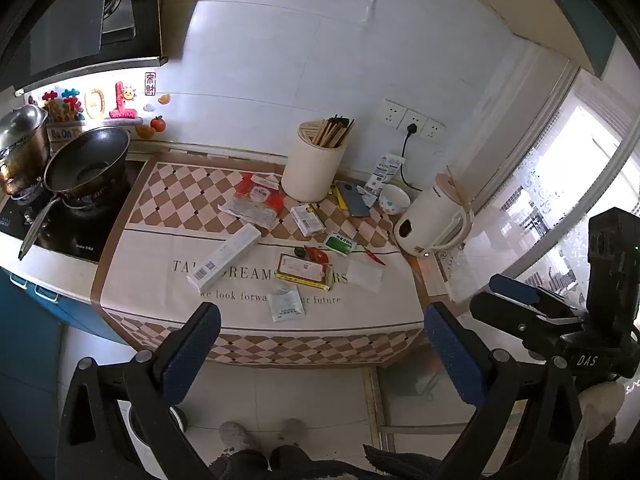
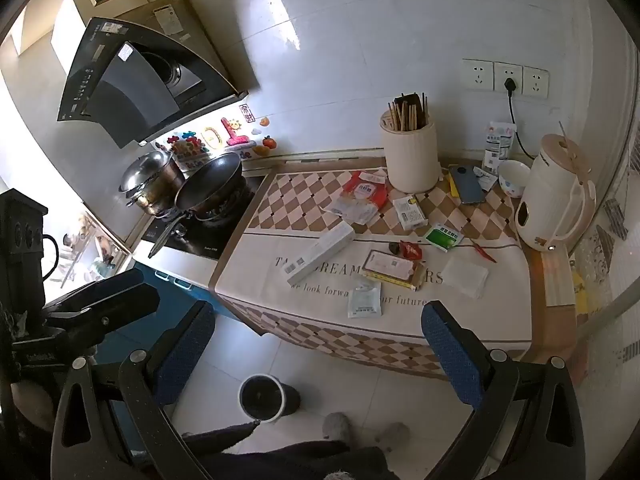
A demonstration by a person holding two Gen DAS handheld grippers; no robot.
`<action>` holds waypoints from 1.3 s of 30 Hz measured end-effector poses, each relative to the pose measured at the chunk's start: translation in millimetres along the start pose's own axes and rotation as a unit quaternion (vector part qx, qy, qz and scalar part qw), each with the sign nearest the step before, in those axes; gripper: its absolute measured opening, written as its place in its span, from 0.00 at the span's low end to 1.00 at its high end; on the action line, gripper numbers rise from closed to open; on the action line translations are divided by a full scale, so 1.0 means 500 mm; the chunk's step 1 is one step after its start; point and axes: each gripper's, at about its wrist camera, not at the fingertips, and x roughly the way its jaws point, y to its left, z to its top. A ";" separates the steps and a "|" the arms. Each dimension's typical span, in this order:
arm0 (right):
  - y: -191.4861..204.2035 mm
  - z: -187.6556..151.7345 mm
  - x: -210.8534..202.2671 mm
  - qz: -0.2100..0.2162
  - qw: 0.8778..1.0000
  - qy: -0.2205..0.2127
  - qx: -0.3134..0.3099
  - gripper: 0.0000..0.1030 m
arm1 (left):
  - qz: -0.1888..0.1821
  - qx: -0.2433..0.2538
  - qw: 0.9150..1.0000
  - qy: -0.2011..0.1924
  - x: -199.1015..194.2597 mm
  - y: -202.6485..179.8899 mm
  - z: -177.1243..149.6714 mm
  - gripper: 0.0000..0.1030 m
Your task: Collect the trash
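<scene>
Trash lies scattered on the counter's checkered cloth (image 1: 160, 288): a long white box (image 1: 225, 257) (image 2: 321, 253), a small foil sachet (image 1: 287, 302) (image 2: 364, 299), a yellow-edged flat packet (image 1: 305, 271) (image 2: 394, 269), a red wrapper (image 1: 318, 255) (image 2: 411, 249), a green-white sachet (image 1: 339, 242) (image 2: 443, 237), a white napkin (image 1: 364, 276) (image 2: 464, 276) and a red-white bag (image 1: 256, 200) (image 2: 362, 197). A dark bin (image 2: 264, 398) stands on the floor below the counter. My left gripper (image 1: 322, 350) and right gripper (image 2: 318, 354) are both open and empty, held in front of the counter edge.
A chopstick holder (image 1: 314, 168), phone (image 1: 353, 199), bowl (image 1: 394, 199) and plugged-in white kettle (image 1: 434, 216) stand at the back right. A wok (image 1: 86, 164) and a steel pot (image 1: 20, 148) sit on the stove at left. My feet show on the floor.
</scene>
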 end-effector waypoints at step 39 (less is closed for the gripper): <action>0.013 -0.009 -0.015 0.016 1.000 -0.001 0.001 1.00 | 0.000 0.006 1.000 -0.007 -0.028 -0.014 0.013 1.00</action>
